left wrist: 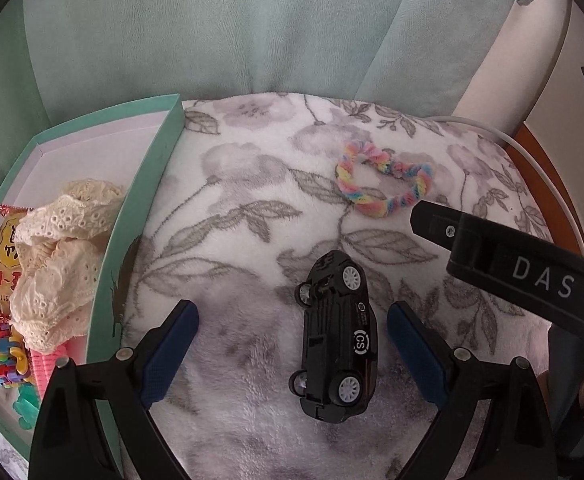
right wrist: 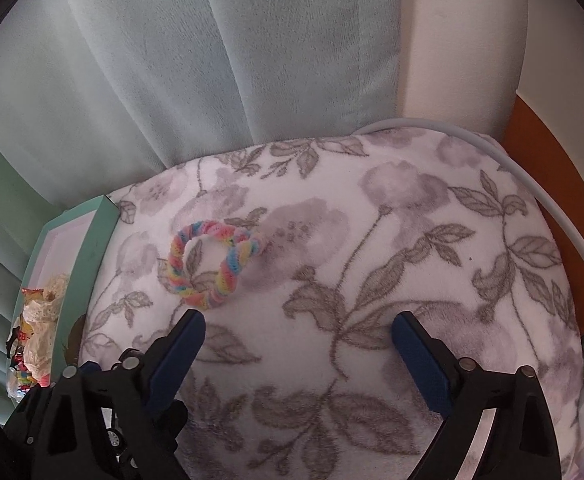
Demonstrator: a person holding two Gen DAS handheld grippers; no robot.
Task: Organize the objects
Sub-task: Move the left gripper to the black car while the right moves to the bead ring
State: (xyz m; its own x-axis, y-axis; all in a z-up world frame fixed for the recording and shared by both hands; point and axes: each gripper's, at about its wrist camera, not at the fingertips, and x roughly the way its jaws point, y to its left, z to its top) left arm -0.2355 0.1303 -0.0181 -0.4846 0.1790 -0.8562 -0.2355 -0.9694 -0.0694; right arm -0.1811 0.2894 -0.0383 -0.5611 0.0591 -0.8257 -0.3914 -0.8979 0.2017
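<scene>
A black toy car (left wrist: 338, 340) lies on its side on the floral blanket (left wrist: 244, 208), between the fingers of my left gripper (left wrist: 292, 312), which is open and not touching it. A rainbow braided ring (left wrist: 384, 184) lies farther back on the blanket; in the right wrist view the ring (right wrist: 212, 264) sits just ahead of the left fingertip of my right gripper (right wrist: 298, 322), which is open and holds nothing. A finger of the right gripper (left wrist: 504, 256) reaches in from the right in the left wrist view. Only a wheel of the car (right wrist: 113, 438) shows under the left gripper's frame.
A mint green box (left wrist: 148, 184) stands at the left with cream lace (left wrist: 64, 248), a snack packet (left wrist: 2, 264) and small colourful toys (left wrist: 4, 368) inside. Pale green curtain (left wrist: 232, 28) hangs behind. A white cable (right wrist: 552, 204) runs along the blanket's right edge, beside orange wood (right wrist: 548, 168).
</scene>
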